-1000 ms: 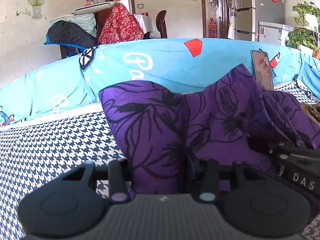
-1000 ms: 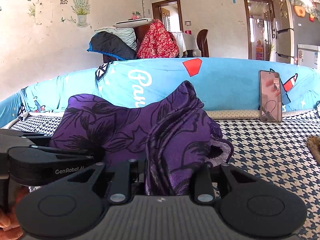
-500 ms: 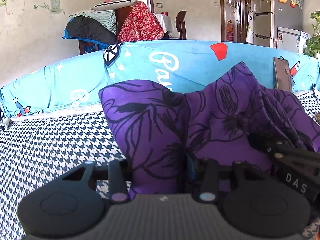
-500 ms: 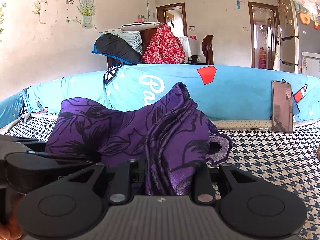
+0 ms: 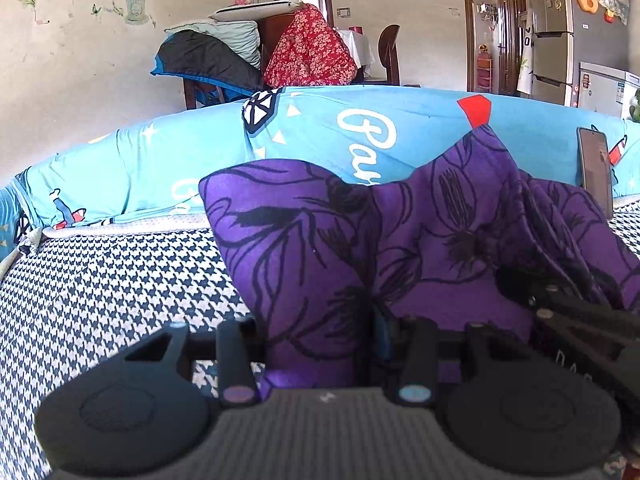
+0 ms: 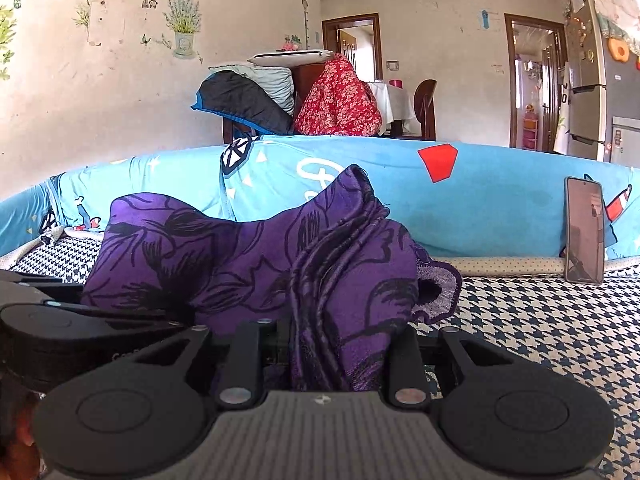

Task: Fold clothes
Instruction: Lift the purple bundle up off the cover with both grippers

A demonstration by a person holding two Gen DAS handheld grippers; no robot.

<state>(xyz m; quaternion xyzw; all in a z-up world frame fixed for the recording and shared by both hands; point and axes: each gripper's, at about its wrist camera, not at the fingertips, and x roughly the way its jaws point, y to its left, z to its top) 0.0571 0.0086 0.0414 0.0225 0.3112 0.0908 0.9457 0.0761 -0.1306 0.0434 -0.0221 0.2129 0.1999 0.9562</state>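
**Desk:** On what surface, and what is in frame?

**Photographer:** On a houndstooth-covered bed (image 5: 100, 280), a purple floral garment (image 5: 320, 248) is held up between two handheld grippers, a blue printed quilt (image 5: 320, 128) banked behind it and a phone (image 6: 584, 232) leaning against that quilt

**Desk:** What are the fingers doing?

**Photographer:** The left gripper (image 5: 320, 344) has its fingers pinching one flat corner of the cloth; the right gripper (image 6: 332, 352) has its fingers squeezed on a bunched, pleated edge. The fabric sags between them, lifted above the bedcover rather than lying on it

**Desk:** Which step would you call it?

**Photographer:** Judging by the slack, a carry or a spread ahead of a fold; no clean crease is visible yet

**Desk:** And the next move?

**Photographer:** Probably pulling the two held edges apart to take out the sag, then lowering the cloth flat on the bed, clear of the phone, before either grip lets go
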